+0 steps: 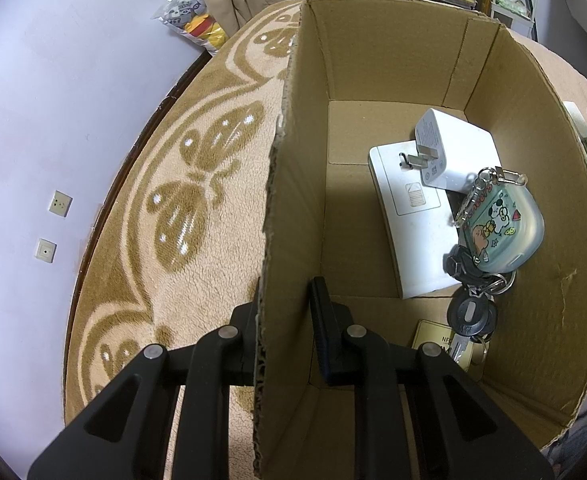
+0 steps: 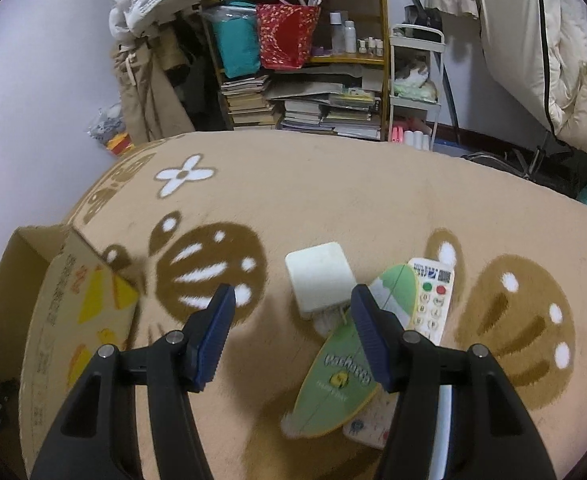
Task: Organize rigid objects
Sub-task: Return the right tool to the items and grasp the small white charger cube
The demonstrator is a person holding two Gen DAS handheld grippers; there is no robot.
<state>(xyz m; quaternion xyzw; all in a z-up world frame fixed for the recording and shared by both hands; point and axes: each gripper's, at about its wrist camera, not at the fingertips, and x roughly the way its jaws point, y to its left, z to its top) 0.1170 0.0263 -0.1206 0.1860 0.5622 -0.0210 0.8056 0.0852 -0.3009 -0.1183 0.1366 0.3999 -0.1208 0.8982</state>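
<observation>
Your left gripper (image 1: 283,320) has its jaws pinching the brown cardboard box (image 1: 393,60) wall, right gripper (image 2: 293,328) spread over the white square charger (image 2: 319,278) at 12 o'clock, but that fluffy beige butterfly-patterned blanket (image 2: 333,200) in this cluttered room could tip it.

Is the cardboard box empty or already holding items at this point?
Holding items. The cardboard box contains a white charger, a flat white device, a key bunch and a cartoon-printed case.

An open cardboard box (image 1: 393,60) holds a white charger (image 1: 453,152), flat white device (image 1: 409,232) and keys (image 1: 473,308).
</observation>
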